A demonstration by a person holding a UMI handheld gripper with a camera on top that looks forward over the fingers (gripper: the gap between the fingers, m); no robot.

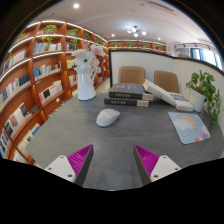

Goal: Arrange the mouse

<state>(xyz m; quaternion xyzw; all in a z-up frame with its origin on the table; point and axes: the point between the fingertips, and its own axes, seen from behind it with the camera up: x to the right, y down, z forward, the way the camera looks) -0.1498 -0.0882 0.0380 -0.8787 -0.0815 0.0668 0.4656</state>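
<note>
A pale grey mouse lies on the grey table, well beyond my fingers and a little left of centre. A light mouse mat with a printed pattern lies far to the right of the mouse. My gripper is open, its magenta pads spread wide over bare table, with nothing between them.
Behind the mouse sits a stack of dark books, with an open book to its right. A white vase of flowers stands at the back left. Bookshelves run along the left. A potted plant stands at the right.
</note>
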